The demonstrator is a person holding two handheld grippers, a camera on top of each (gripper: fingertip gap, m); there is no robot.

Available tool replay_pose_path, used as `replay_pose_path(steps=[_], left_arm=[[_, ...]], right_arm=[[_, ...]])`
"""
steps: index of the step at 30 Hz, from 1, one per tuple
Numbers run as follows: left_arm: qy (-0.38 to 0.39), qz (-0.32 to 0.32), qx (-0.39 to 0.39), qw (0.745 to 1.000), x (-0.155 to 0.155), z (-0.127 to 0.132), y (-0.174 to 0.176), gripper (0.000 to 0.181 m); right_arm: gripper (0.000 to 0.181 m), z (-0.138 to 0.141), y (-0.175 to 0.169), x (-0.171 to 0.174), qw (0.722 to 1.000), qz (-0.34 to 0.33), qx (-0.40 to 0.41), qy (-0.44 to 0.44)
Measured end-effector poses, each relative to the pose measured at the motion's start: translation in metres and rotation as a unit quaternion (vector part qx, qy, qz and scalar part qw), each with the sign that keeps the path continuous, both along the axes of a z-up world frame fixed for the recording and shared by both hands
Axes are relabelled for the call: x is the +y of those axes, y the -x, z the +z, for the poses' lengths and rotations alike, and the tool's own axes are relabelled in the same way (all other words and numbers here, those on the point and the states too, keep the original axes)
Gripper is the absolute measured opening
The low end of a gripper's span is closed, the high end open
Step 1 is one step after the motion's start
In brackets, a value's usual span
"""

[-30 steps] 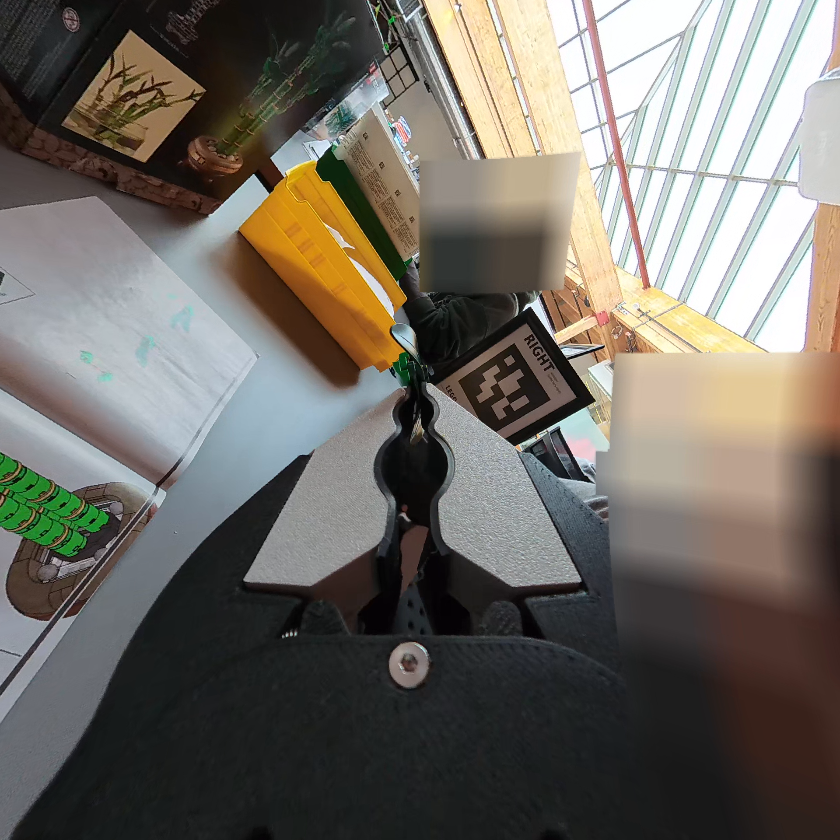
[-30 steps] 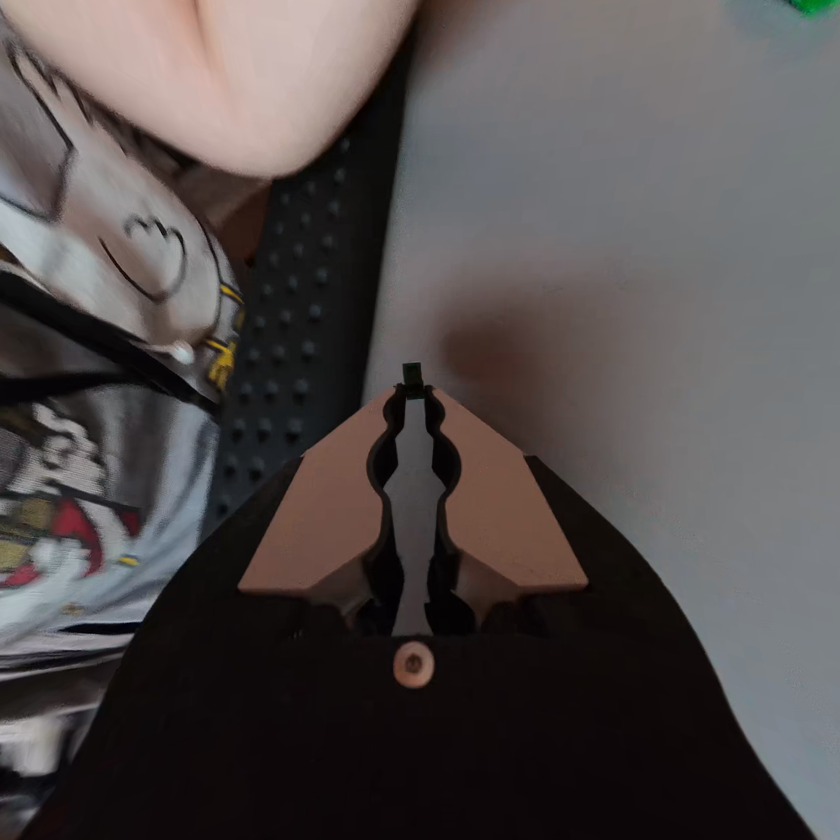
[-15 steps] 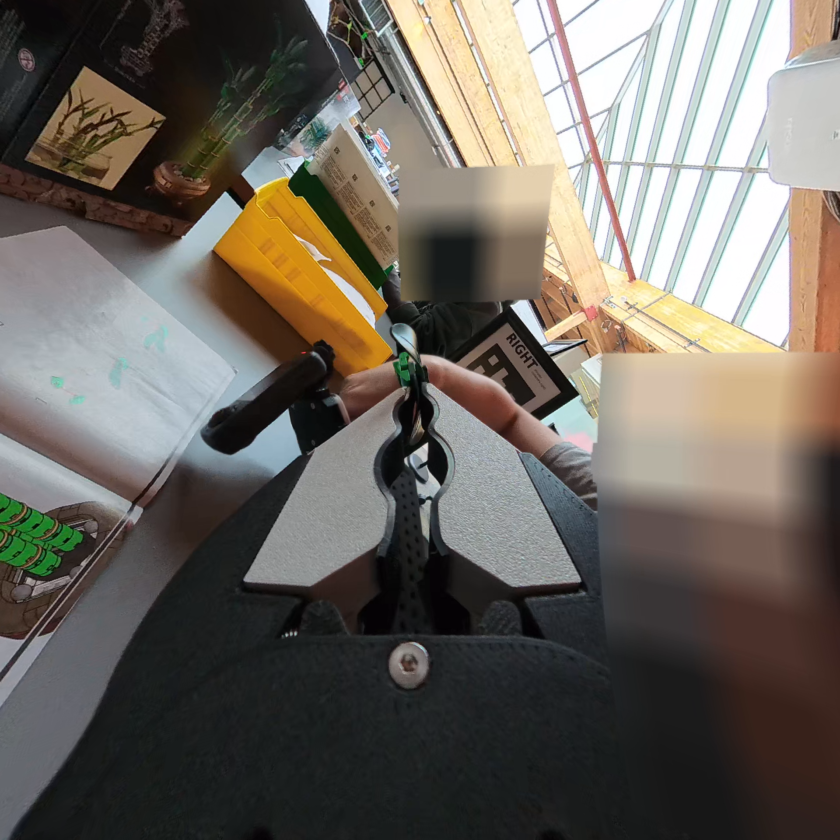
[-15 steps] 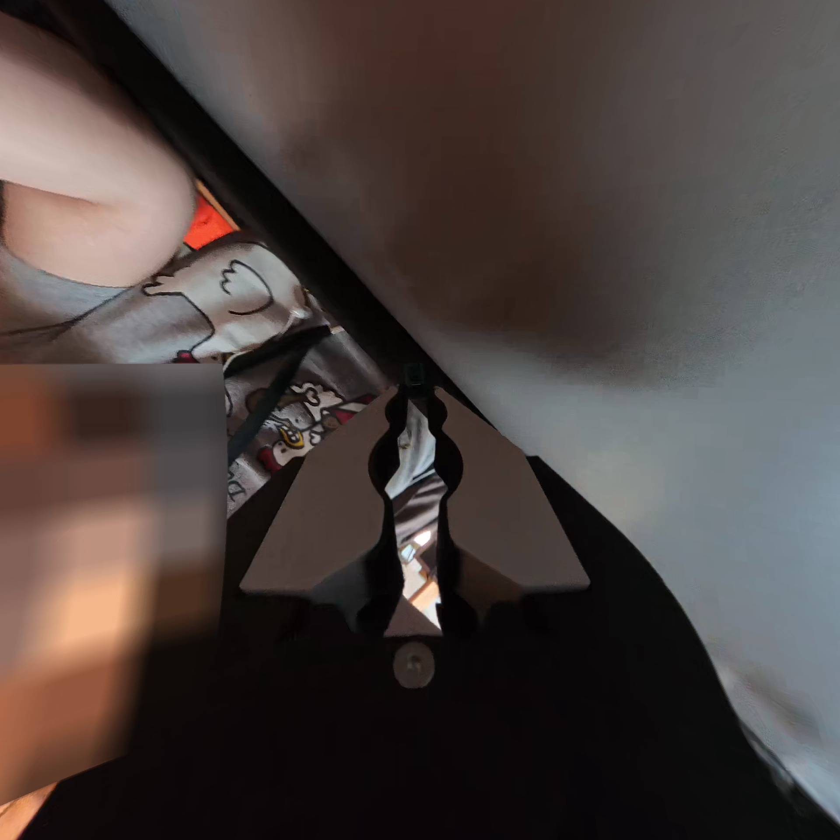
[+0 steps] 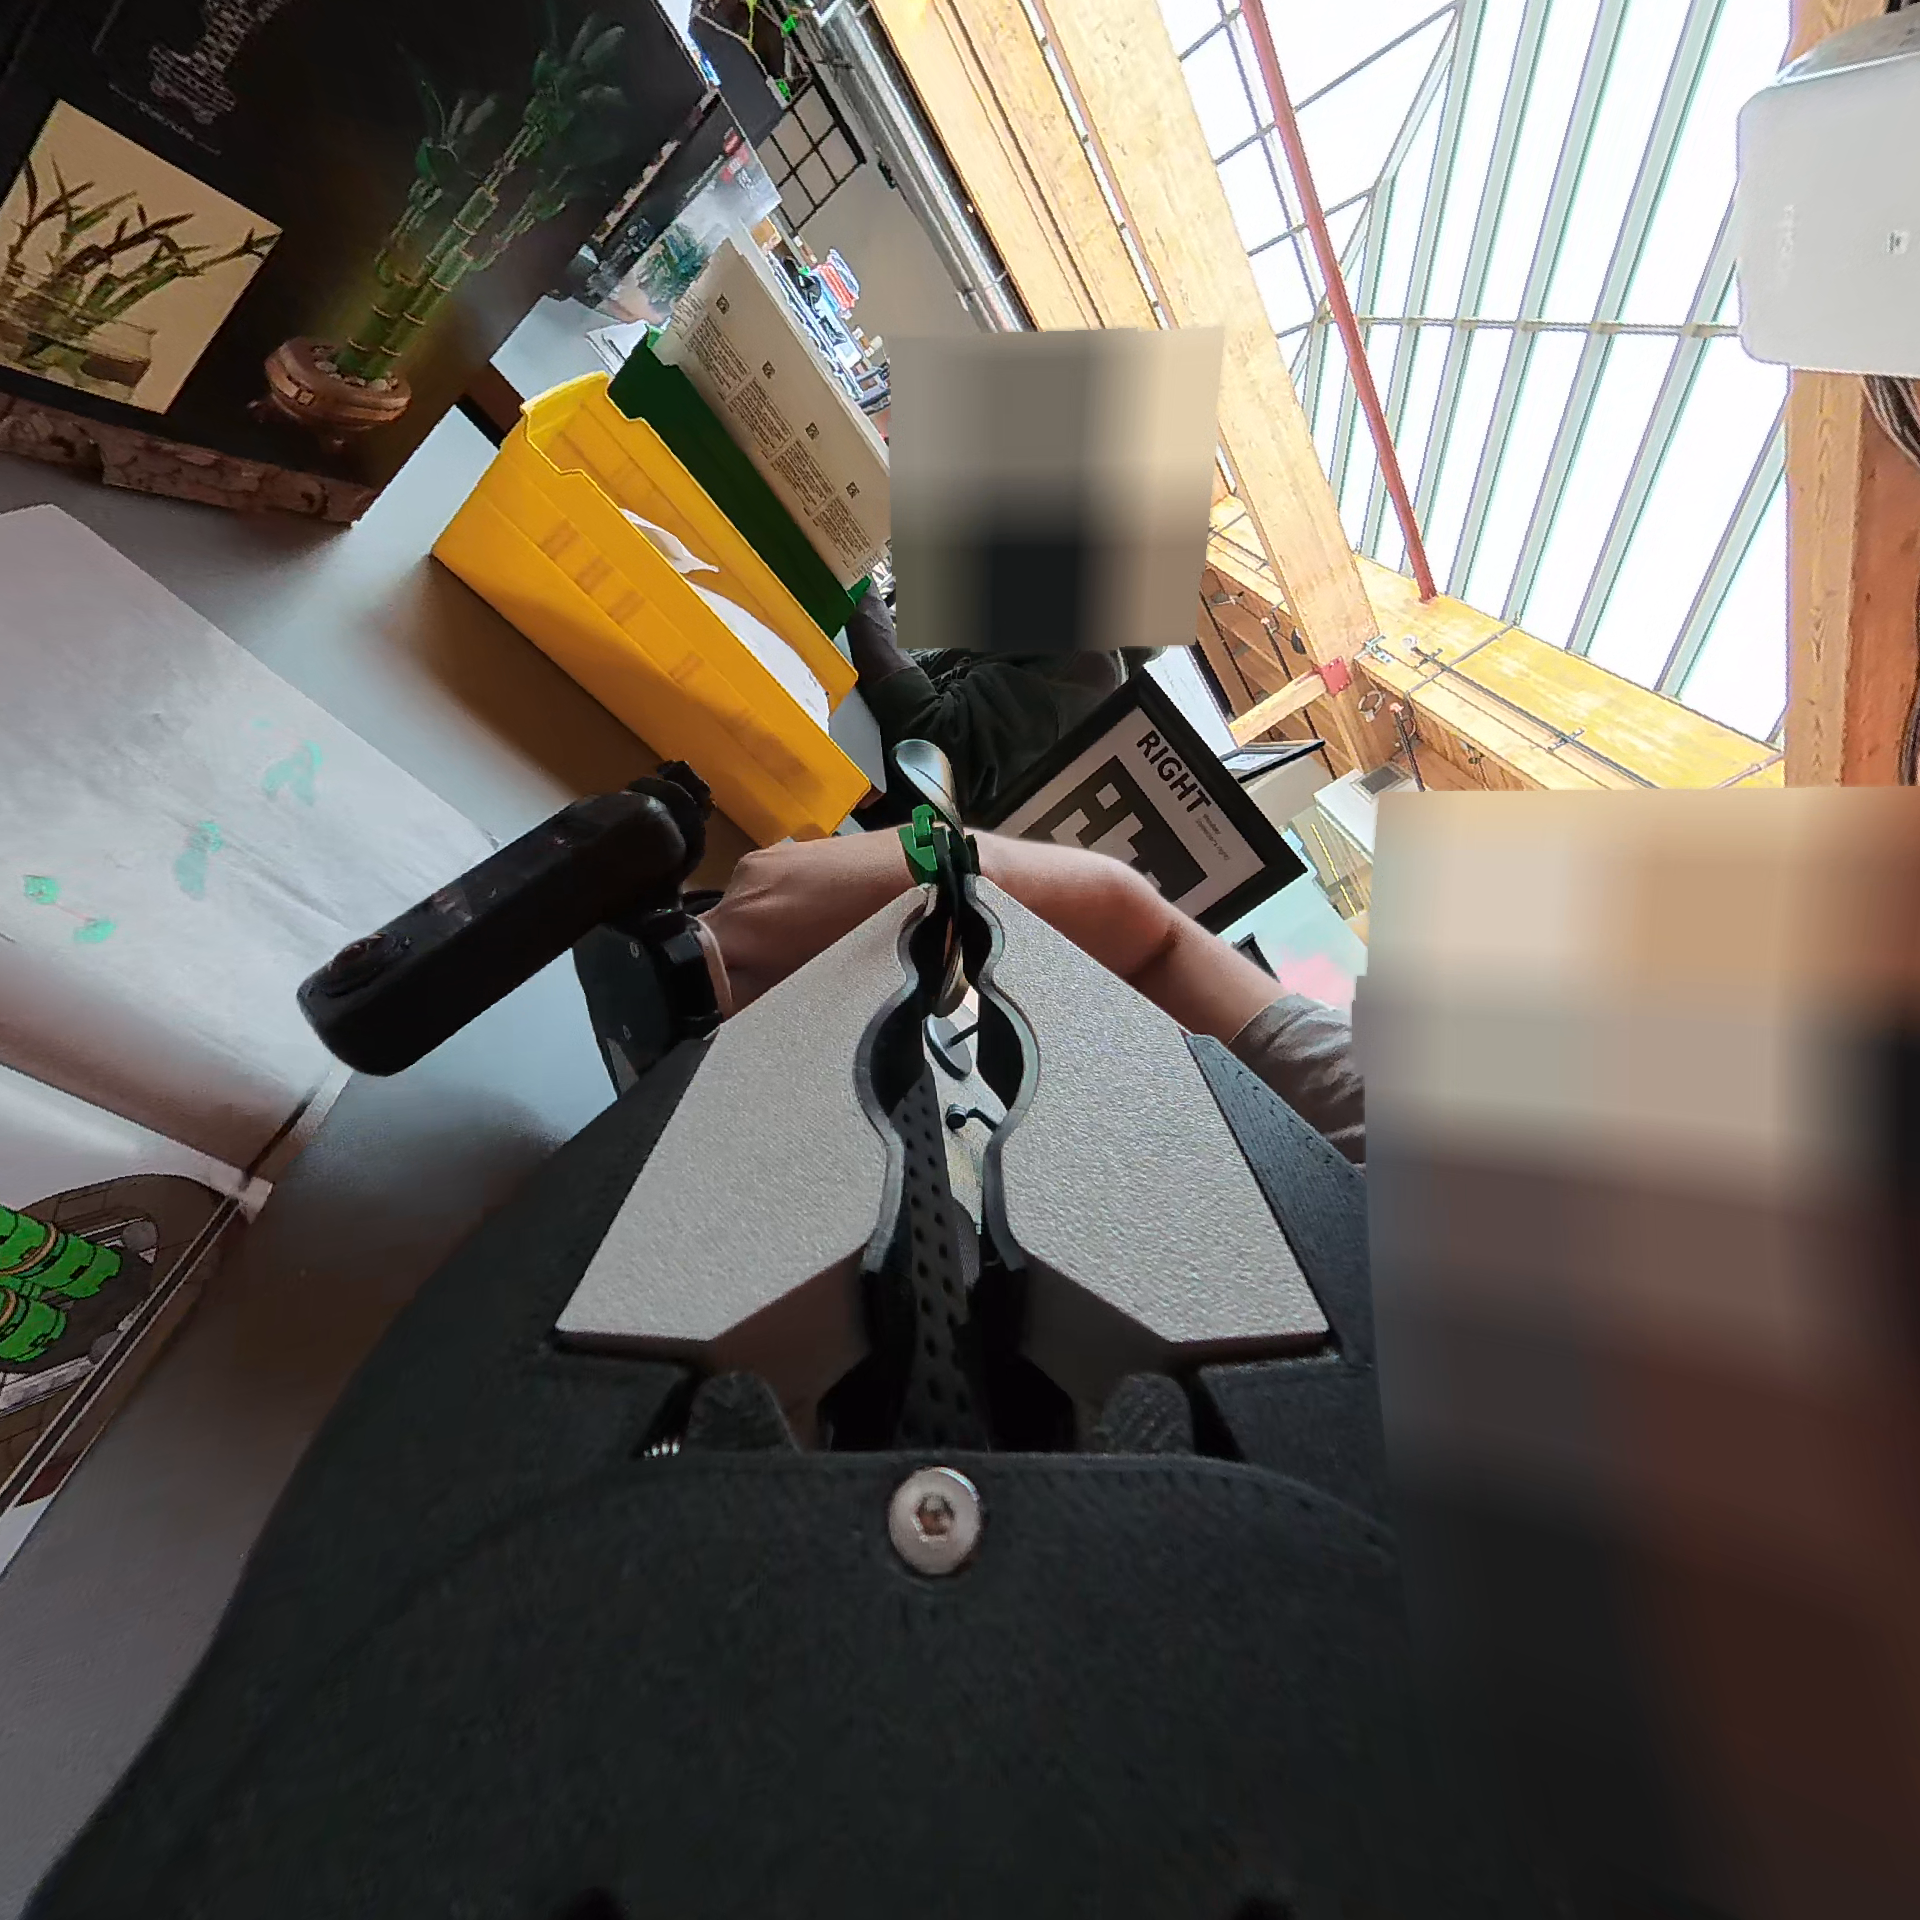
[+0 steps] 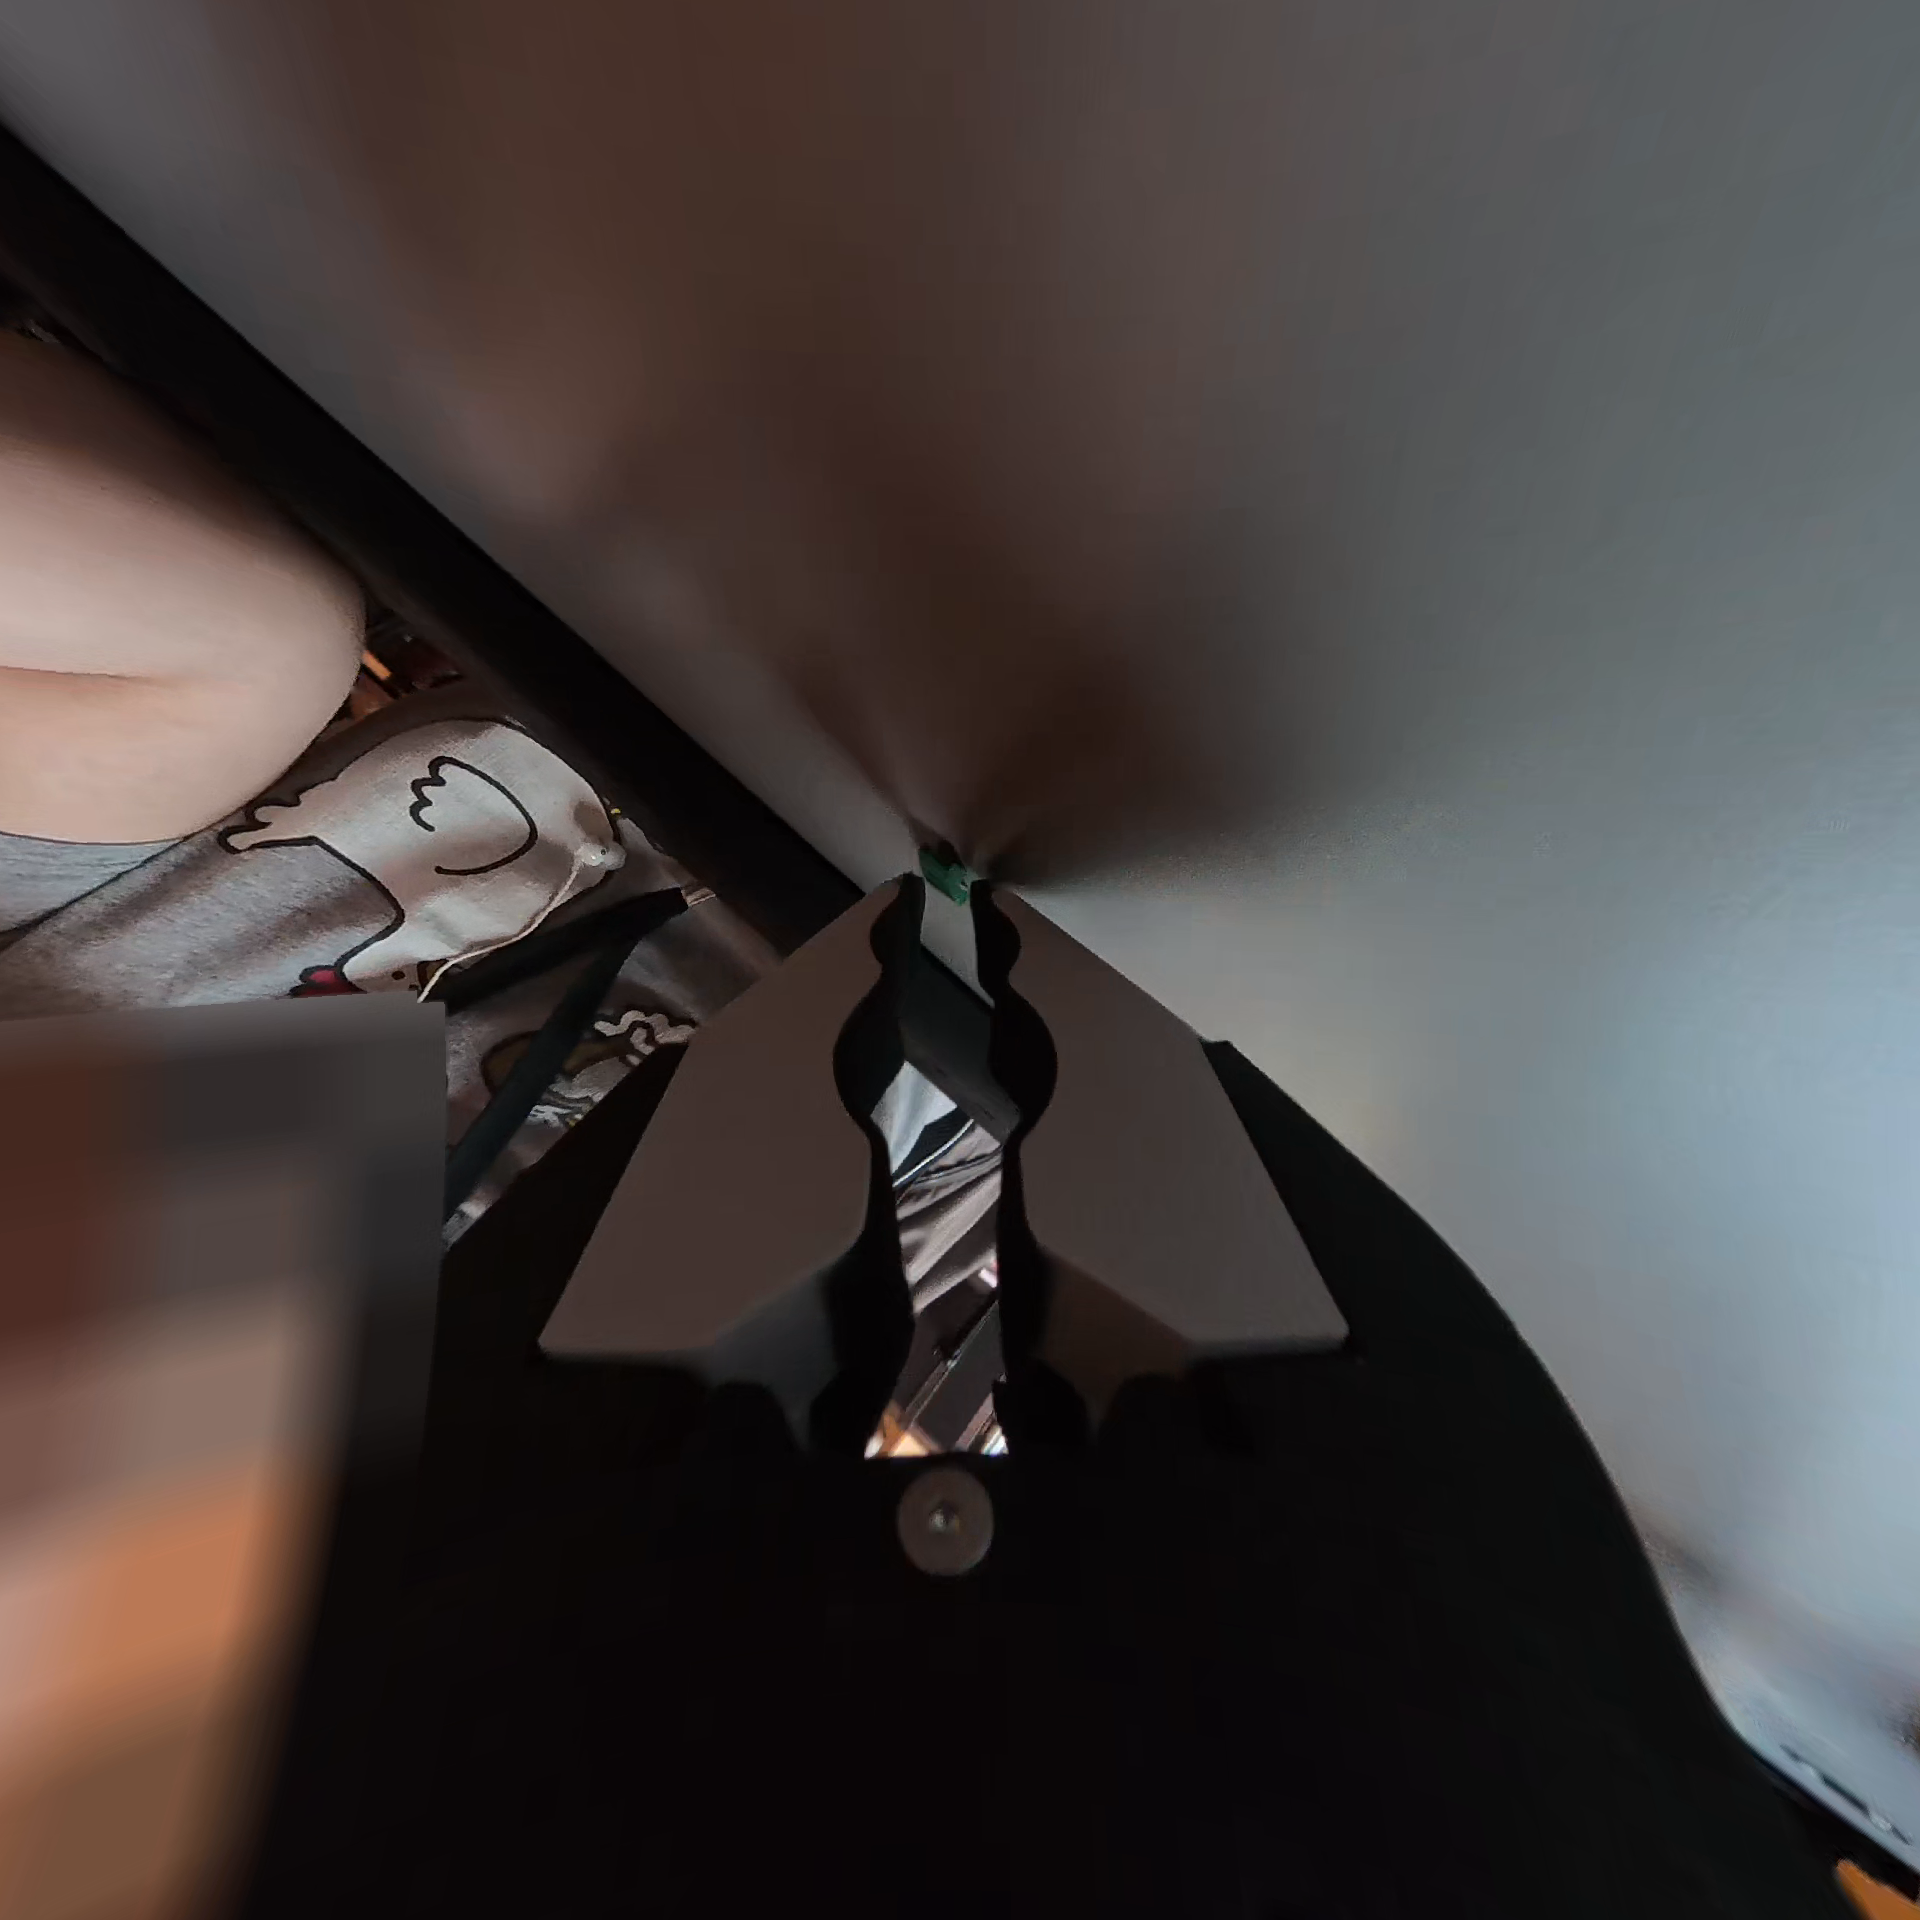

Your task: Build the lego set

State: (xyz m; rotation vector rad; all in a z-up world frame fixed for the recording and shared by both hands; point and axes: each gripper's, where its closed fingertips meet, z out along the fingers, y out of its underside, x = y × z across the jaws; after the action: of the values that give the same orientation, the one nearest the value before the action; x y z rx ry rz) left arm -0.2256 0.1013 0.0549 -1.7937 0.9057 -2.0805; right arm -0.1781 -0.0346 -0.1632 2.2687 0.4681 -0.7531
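In the left wrist view my left gripper [image 5: 940, 883] is shut on a small green lego piece [image 5: 918, 847] with a thin grey leaf-shaped part [image 5: 923, 767] sticking out past the tips. It is held up above the grey table [image 5: 416, 665]. Just behind it are a hand [image 5: 821, 894] and the black camera [image 5: 499, 925] of the right gripper. In the right wrist view my right gripper [image 6: 945, 891] is shut on a tiny green lego piece [image 6: 943, 871], close to the grey table top [image 6: 1351, 520] near its dark edge [image 6: 582, 717].
An open instruction booklet [image 5: 156, 790] lies on the left of the table. A yellow bin [image 5: 644, 592] with a green bin [image 5: 727, 468] behind it stands at the back, and the dark lego box [image 5: 260, 208] at the far left. A person's patterned shirt [image 6: 416, 862] shows below the table edge. My right fingertips sit around 25 centimetres from my left ones.
The right gripper's hand and camera have come into the left wrist view, right behind the left gripper's piece. The right wrist view has swung to the table edge and come closer to the table top.
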Motion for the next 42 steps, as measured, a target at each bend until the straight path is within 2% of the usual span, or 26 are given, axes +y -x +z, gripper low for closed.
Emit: replay_pose_path(steps=[2,6,8,12,14,17,21,23,25,30,34,40,42], left_arm=[[0.001,0.002,0.000,1.000,0.001,0.000,0.000,0.000],[-0.001,0.006,-0.004,1.000,0.002,0.002,0.002,0.000],[0.000,0.010,-0.007,1.000,0.004,0.002,0.003,0.000],[0.000,0.011,-0.003,1.000,0.005,0.001,0.002,0.000],[-0.001,0.011,-0.003,1.000,0.005,0.001,0.000,0.000],[-0.005,0.003,-0.005,1.000,0.000,0.003,-0.003,0.000],[-0.009,-0.005,0.001,1.000,-0.004,0.001,-0.008,0.000],[-0.006,-0.008,0.001,1.000,-0.005,0.000,-0.010,0.000],[-0.005,-0.007,0.005,1.000,-0.004,-0.001,-0.010,0.000],[-0.005,0.001,-0.001,1.000,0.000,0.001,-0.006,0.000],[-0.004,0.004,-0.007,1.000,0.002,0.003,-0.005,0.000],[-0.006,-0.003,-0.004,1.000,-0.001,0.001,-0.009,0.000],[-0.003,-0.005,-0.002,1.000,-0.002,0.000,-0.010,0.000]], right_arm=[[0.011,0.004,-0.001,0.003,0.999,-0.007,0.015,-0.028],[0.012,0.018,0.000,0.008,0.986,-0.043,0.106,-0.118],[0.012,0.017,-0.003,0.001,0.967,-0.004,0.158,-0.201],[0.009,0.003,-0.003,-0.019,0.893,0.115,0.208,-0.382],[0.001,-0.001,-0.002,-0.019,0.854,0.149,0.208,-0.453],[0.000,-0.001,0.001,-0.014,0.801,0.178,0.209,-0.532],[0.000,-0.001,0.020,-0.014,0.780,0.180,0.235,-0.552],[0.000,-0.001,0.032,-0.009,0.760,0.188,0.240,-0.574],[0.001,0.000,0.037,-0.012,0.757,0.201,0.246,-0.571],[0.000,0.014,0.012,-0.011,0.741,0.205,0.225,-0.598],[0.000,-0.001,-0.004,-0.006,0.754,0.220,0.185,-0.590],[0.000,-0.001,0.037,-0.002,0.732,0.239,0.224,-0.598],[0.000,0.000,0.040,-0.001,0.728,0.246,0.222,-0.600]])
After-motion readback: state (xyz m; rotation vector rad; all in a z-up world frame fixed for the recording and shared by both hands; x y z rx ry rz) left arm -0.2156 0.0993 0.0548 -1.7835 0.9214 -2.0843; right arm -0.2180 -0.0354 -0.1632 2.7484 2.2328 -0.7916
